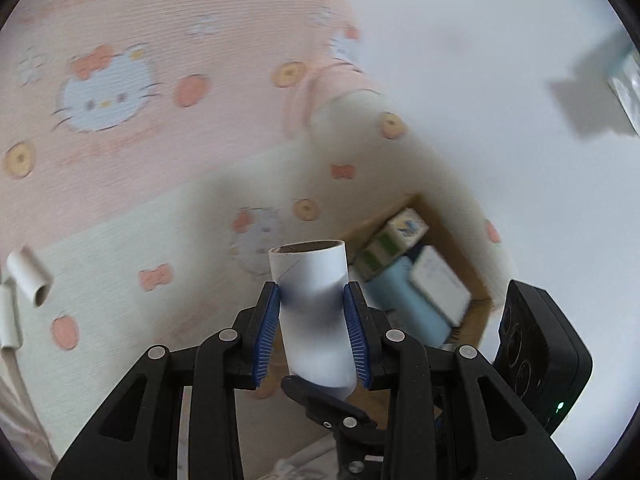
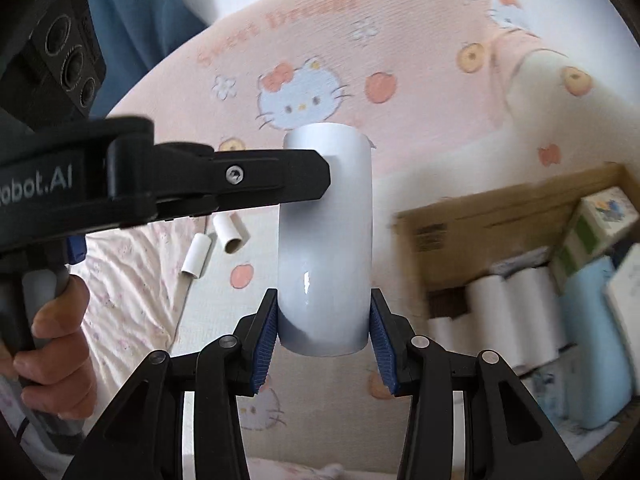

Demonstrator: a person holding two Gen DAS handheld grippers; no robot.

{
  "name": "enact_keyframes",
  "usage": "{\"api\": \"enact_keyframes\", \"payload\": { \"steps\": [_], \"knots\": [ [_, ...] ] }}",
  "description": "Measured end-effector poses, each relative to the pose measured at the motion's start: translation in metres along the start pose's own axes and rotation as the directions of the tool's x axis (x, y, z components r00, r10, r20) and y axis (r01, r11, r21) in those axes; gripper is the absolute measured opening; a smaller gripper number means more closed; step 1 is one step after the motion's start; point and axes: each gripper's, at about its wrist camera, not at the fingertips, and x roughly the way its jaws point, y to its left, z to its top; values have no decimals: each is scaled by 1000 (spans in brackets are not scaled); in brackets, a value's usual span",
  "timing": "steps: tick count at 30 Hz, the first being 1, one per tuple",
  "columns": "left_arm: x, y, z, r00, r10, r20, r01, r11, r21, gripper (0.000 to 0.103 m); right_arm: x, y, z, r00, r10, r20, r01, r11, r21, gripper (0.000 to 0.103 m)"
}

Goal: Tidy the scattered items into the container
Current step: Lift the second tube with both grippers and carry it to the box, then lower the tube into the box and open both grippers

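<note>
Between the left gripper's (image 1: 312, 320) blue fingers (image 1: 267, 330), clenched on its sides, a small white cardboard tube (image 1: 310, 304), held above the patterned bed cover (image 1: 120, 160); between the right gripper's (image 2: 325, 334) fingers (image 2: 382, 340), a wider glossy white roll (image 2: 326, 240), gripped at its lower end; right of both, open cardboard box (image 2: 500, 216) holding rolls and packets

Pink-and-cream cat-print blanket (image 2: 420, 60), white tubes (image 1: 310, 292) (image 2: 326, 240), brown cardboard box (image 2: 500, 216), blue-padded fingers (image 2: 266, 344)
</note>
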Motion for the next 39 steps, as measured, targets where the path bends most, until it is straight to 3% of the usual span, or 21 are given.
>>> {"api": "enact_keyframes", "payload": {
  "steps": [5,9,11,15,19,24,29,33,37,39],
  "knots": [
    [33,-47,10,997,-51,-56,54,996,66,36,-18,-35,10,998,-57,-4,57,998,27,41],
    [80,-66,15,976,-31,-215,37,999,23,36,-25,-75,12,990,-108,-87,113,992,54,41],
    [102,-70,13,954,0,-299,0,1000,-1,35,-13,-81,2,981,-132,-141,140,989,49,41],
    [147,-62,0,876,25,-482,-78,993,-89,30,12,-98,-4,969,-98,-229,123,988,96,41],
    [166,-52,-11,848,59,-527,-141,983,-116,22,37,-122,-5,954,29,-298,31,980,196,41],
    [174,-47,-9,838,63,-543,-149,982,-116,18,57,-134,-7,946,100,-309,-16,965,263,41],
    [172,-42,-2,840,124,-528,-190,979,-72,16,64,-135,-5,932,85,-352,11,965,262,41],
    [169,-36,2,836,118,-536,-177,982,-60,13,76,-136,-7,908,90,-409,45,950,309,41],
    [159,-29,8,846,201,-493,-241,970,-18,14,84,-131,-5,900,67,-431,71,953,295,41],
    [154,-23,9,847,208,-490,-248,969,-18,14,88,-127,-5,895,45,-443,87,958,272,41]
  ]
}}
